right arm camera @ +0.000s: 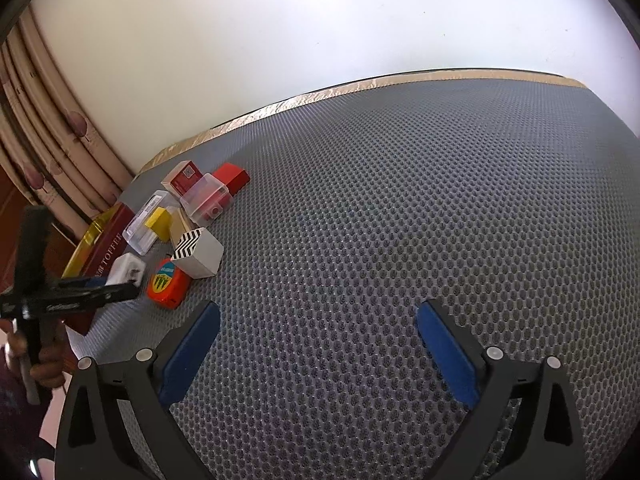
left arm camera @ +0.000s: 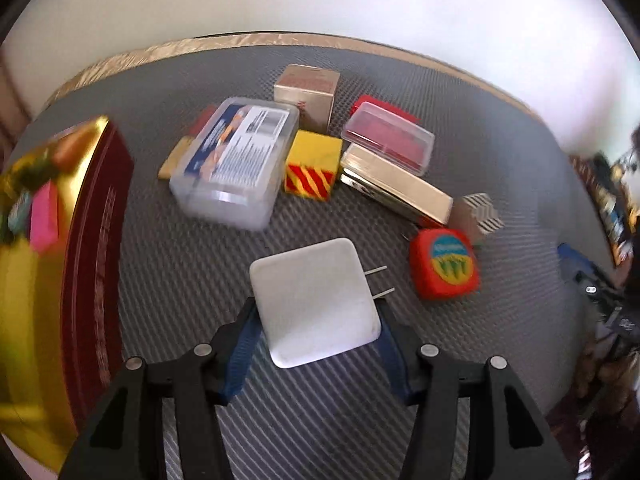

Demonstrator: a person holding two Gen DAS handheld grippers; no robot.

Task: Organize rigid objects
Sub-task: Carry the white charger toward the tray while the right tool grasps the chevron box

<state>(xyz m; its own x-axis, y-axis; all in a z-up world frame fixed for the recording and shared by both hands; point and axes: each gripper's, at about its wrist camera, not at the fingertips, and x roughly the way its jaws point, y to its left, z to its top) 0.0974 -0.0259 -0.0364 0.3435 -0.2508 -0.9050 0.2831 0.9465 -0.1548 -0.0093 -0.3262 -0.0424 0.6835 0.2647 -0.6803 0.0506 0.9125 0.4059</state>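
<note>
Left wrist view puts the white plug adapter (left arm camera: 316, 300) right between the blue pads of my left hand-held gripper (left arm camera: 318, 334), jaws about half open and pressing its two side edges, so I read it as held, tilted with its two metal prongs sticking out to the right past the right finger. My worry is the grip: the pads catch only the near corners of a smooth, rounded square block, so it could pivot or slip out if I swing it quickly, and the prongs could snag the red tape measure (left arm camera: 444, 266) just beyond them to the right. It looks hard, glossy and plain white, with slight scuffing near its lower corner. Ahead of the fingers lies the clutter: a clear plastic case (left arm camera: 236, 160), a yellow box with red stripes (left arm camera: 314, 166), a long gold box (left arm camera: 396, 186) and a chevron-striped cube (left arm camera: 478, 212). Far left of the jaws is a gold-rimmed maroon tin (left arm camera: 92, 240) already holding some things; clipping its rim on the way in could knock the adapter loose. My right hand-held gripper (right arm camera: 318, 354) hangs wide open and empty over bare grey tabletop (right arm camera: 400, 200), well apart from the pile.
</note>
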